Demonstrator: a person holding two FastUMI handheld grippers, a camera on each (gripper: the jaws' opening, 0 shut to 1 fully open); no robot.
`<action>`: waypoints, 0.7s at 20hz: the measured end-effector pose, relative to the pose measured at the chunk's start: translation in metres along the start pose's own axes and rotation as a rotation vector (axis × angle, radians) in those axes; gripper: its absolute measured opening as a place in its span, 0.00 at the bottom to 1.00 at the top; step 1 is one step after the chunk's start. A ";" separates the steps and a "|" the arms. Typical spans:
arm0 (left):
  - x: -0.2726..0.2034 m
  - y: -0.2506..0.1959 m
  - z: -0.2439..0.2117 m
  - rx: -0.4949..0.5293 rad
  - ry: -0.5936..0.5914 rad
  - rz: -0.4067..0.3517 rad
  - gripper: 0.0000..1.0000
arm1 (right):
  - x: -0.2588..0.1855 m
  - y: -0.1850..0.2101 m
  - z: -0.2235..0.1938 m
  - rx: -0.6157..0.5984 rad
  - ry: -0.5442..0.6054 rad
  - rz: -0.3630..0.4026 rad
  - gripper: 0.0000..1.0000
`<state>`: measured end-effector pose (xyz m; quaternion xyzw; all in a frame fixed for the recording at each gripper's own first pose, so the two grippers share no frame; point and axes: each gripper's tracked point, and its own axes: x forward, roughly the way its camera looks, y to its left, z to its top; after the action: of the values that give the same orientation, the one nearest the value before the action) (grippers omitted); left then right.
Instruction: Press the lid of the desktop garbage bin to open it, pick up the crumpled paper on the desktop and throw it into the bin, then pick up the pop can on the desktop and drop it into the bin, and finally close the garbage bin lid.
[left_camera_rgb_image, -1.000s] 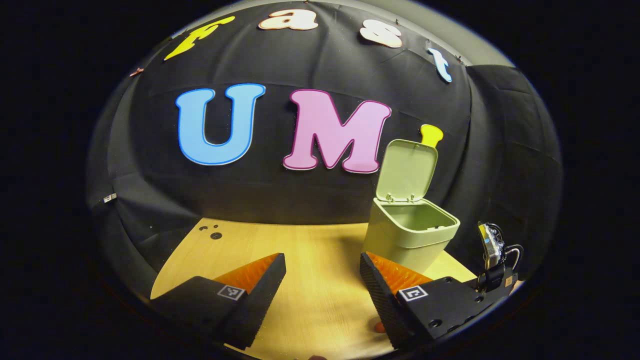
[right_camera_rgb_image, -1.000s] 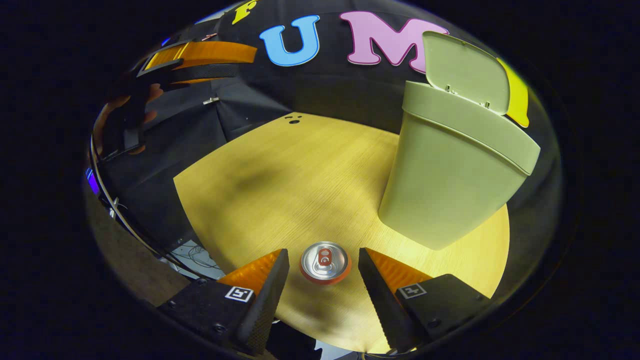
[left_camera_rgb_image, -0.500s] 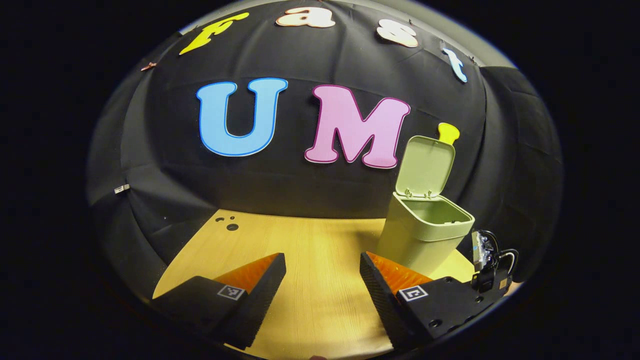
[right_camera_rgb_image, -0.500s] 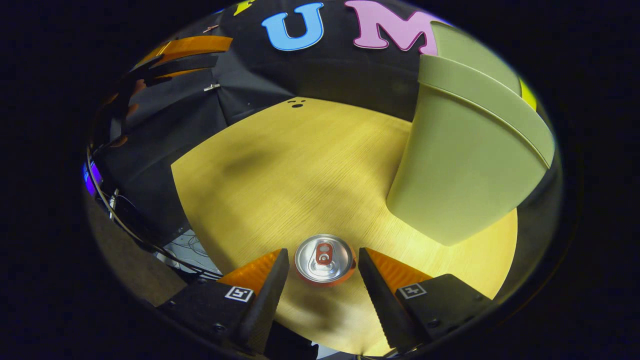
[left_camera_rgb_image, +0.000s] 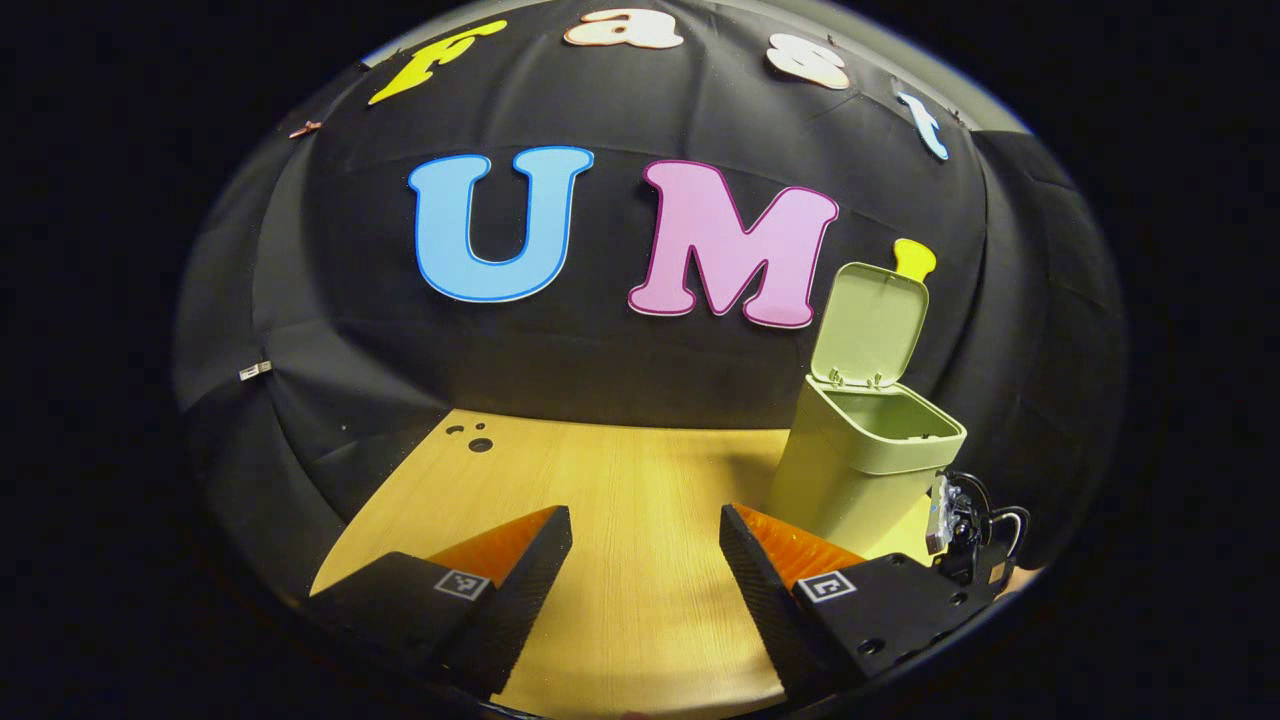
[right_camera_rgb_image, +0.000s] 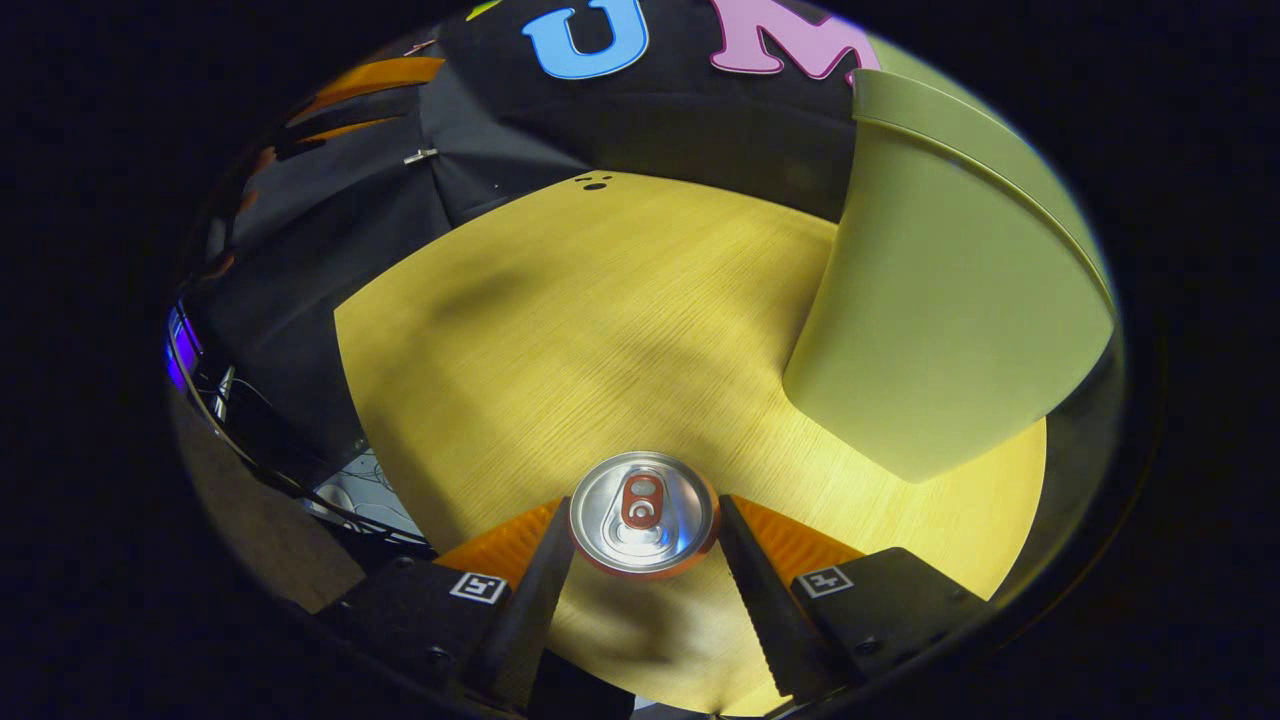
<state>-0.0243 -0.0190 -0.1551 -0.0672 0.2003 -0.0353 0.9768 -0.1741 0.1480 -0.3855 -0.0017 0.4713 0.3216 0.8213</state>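
A pop can (right_camera_rgb_image: 643, 510) stands upright on the wooden table (right_camera_rgb_image: 600, 300), seen from above with its silver top and red tab. My right gripper (right_camera_rgb_image: 645, 560) is open and straddles it, one finger close on each side; contact cannot be told. The green bin (right_camera_rgb_image: 950, 320) rises just to the right of the can. In the left gripper view the bin (left_camera_rgb_image: 860, 470) stands at the right with its lid (left_camera_rgb_image: 870, 325) tipped up and back. My left gripper (left_camera_rgb_image: 645, 560) hangs open over the table with nothing between its fingers.
The other gripper's body and cable (left_camera_rgb_image: 965, 525) sit low beside the bin in the left gripper view. The left gripper's fingers (right_camera_rgb_image: 350, 85) show at the upper left of the right gripper view. Black cloth walls ring the table; small dark holes (left_camera_rgb_image: 475, 440) mark its far corner.
My right gripper has come down over the can, which now looms larger between the fingers. The left gripper has drifted left, so the bin sits farther right in its view.
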 end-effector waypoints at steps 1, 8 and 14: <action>0.000 0.000 0.001 0.002 0.001 0.000 0.96 | -0.001 -0.002 0.000 -0.002 0.003 -0.009 0.89; 0.002 -0.006 -0.001 0.005 0.006 -0.010 0.96 | -0.008 -0.006 0.004 0.007 -0.014 -0.014 0.83; 0.011 -0.016 -0.001 0.015 0.010 -0.037 0.95 | -0.050 -0.013 0.042 0.055 -0.108 -0.018 0.84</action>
<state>-0.0154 -0.0361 -0.1577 -0.0633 0.2036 -0.0551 0.9755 -0.1527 0.1241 -0.3274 0.0341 0.4349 0.3009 0.8480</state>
